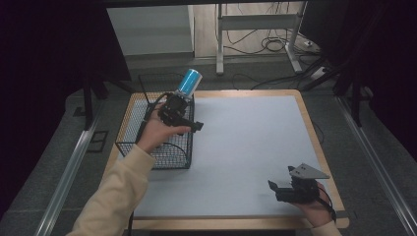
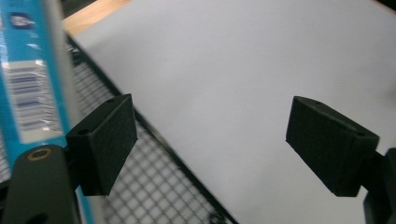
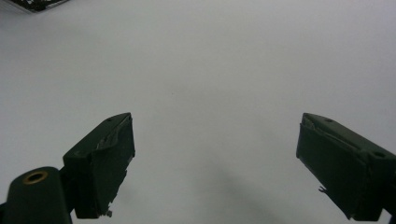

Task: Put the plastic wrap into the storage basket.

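One blue can (image 1: 189, 81) is standing in one wire basket (image 1: 129, 144), just behind the left gripper (image 1: 195, 126), whose empty jaws are gaping wide. Best practice now: be drawing clear without clipping the basket rim. The right gripper (image 1: 273, 189) is idling, jaws likewise apart, over bare white tabletop (image 1: 246, 142).

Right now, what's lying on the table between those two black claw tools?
Nothing. In the high view, the stretch between the left gripper and the right gripper is bare pale mat. The blue can and wire basket sit behind the left one.
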